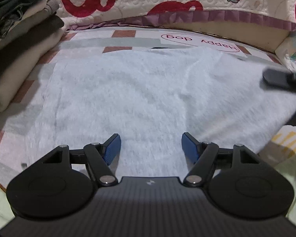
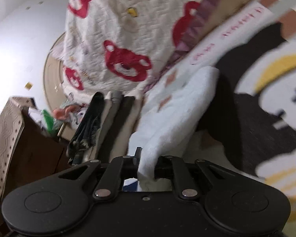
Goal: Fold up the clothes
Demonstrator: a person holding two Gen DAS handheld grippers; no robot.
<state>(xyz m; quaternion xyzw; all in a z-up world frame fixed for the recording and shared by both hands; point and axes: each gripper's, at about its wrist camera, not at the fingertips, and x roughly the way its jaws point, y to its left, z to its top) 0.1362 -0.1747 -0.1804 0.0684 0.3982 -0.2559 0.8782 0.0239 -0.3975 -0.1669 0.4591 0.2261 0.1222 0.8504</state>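
patterned bedding carries a white fleece garment spread flat, beside a stack of folded clothes. left gripper hovers over the near hem, fingers apart. right gripper has its fingers clamped on a garment edge. risk: the thin pinch slips, dropping the fold unevenly.

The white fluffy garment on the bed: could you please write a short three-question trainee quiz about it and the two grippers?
1. True or false: the left gripper is shut on the white garment.
2. Which gripper holds the white garment: A left, B right?
3. What lies left of the garment in the left wrist view?

Key: 1 false, it is open above it. 2 B. 3 A stack of folded clothes.
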